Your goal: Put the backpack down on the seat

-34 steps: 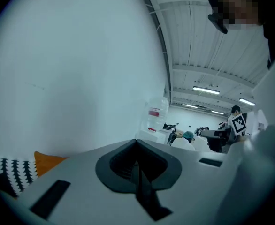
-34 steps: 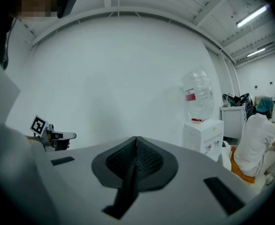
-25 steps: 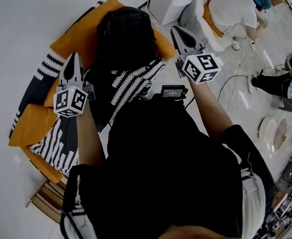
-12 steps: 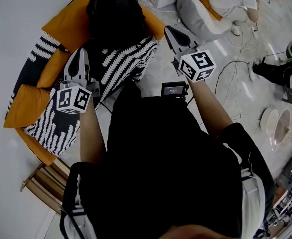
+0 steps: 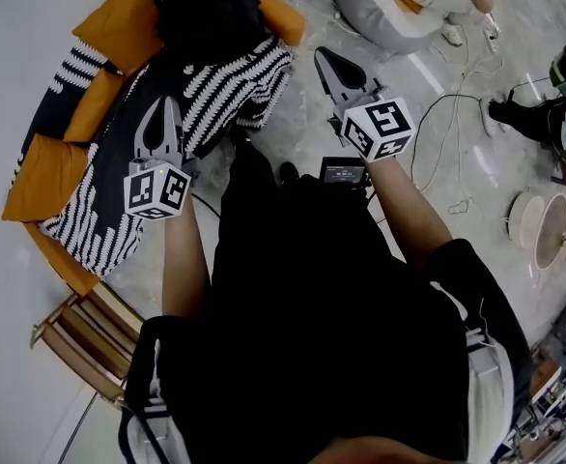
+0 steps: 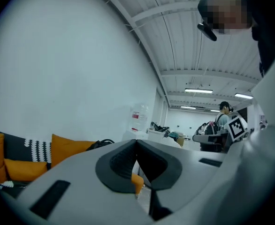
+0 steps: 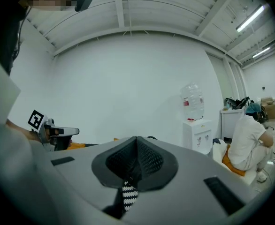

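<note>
The backpack (image 5: pixel 206 8) lies on the seat (image 5: pixel 119 32), at the 12 o'clock edge of the head view, against the orange back cushions and above the striped blanket (image 5: pixel 215 95). The picture's top edge cuts it off, so its long axis cannot be told. From the left gripper (image 5: pixel 160 114) it lies at about 1 o'clock, and from the right gripper (image 5: pixel 326 61) at about 10 o'clock. Both are well apart from it, the left a little the nearer. Each gripper has its jaws together with nothing between them. The left gripper view shows only the seat and the backpack's dark top beyond the closed tips, and the right gripper view shows the wall and a strip of blanket below them. Judged from this, the backpack is already set down and neither gripper has any hold on it. If it had to be reached again, the left would have the straighter line. Against the earlier frames, the backpack and seat have slid up toward 12 o'clock in the head view. More floor shows between the seat and the person's legs, and both grippers sit farther from the backpack, jaws closed as before.
</note>
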Available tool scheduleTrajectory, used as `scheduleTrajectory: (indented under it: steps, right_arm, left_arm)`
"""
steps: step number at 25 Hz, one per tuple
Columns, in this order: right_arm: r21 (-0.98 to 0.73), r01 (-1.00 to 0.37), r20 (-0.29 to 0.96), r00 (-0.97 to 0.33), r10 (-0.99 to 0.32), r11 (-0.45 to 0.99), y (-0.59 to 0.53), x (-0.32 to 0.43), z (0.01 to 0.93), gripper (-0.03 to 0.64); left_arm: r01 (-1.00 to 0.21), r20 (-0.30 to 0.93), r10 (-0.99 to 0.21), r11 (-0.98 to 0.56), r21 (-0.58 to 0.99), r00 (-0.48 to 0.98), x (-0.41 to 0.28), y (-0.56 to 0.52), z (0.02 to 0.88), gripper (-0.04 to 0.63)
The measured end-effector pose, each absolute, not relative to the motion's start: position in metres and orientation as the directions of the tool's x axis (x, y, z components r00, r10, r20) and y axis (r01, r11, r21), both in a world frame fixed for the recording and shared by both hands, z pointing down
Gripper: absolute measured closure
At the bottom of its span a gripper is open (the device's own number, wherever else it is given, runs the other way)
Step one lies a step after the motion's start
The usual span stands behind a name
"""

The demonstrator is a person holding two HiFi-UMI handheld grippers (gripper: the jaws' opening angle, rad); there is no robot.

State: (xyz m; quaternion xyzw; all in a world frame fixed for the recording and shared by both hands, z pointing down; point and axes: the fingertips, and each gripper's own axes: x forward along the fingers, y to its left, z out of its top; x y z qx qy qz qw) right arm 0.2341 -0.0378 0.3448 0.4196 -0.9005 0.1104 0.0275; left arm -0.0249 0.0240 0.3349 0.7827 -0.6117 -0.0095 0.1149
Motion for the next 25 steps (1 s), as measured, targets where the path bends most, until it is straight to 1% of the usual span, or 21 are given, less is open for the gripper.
scheduleTrajectory:
  steps: [6, 11, 15, 25]
  right_arm:
    - [-0.213, -0.741, 0.131, -0.668, -0.733, 0.637, -0.002, 0.235, 0.342, 0.584]
    - [-0.216, -0.733, 0.150, -0.678, -0.719, 0.646, 0.018, 0.226, 0.351, 0.584]
    - [-0.205, -0.734, 0.173, -0.678, -0.715, 0.647, 0.036, 0.215, 0.354, 0.584]
    - [-0.179, -0.756, 0.197, -0.654, -0.730, 0.629, 0.099, 0.158, 0.352, 0.584]
  left_arm:
    - [-0.964, 0.157, -0.961, -0.202, 0.172, 0.229, -0.023, 0.063, 0.330, 0.580]
    - [-0.955, 0.187, -0.946, -0.232, 0.183, 0.265, -0.022, 0.082, 0.340, 0.580]
    - [-0.949, 0.186, -0.938, -0.260, 0.179, 0.293, -0.023, 0.096, 0.344, 0.580]
    - [-0.944, 0.181, -0.935, -0.271, 0.187, 0.304, -0.071, 0.157, 0.344, 0.580]
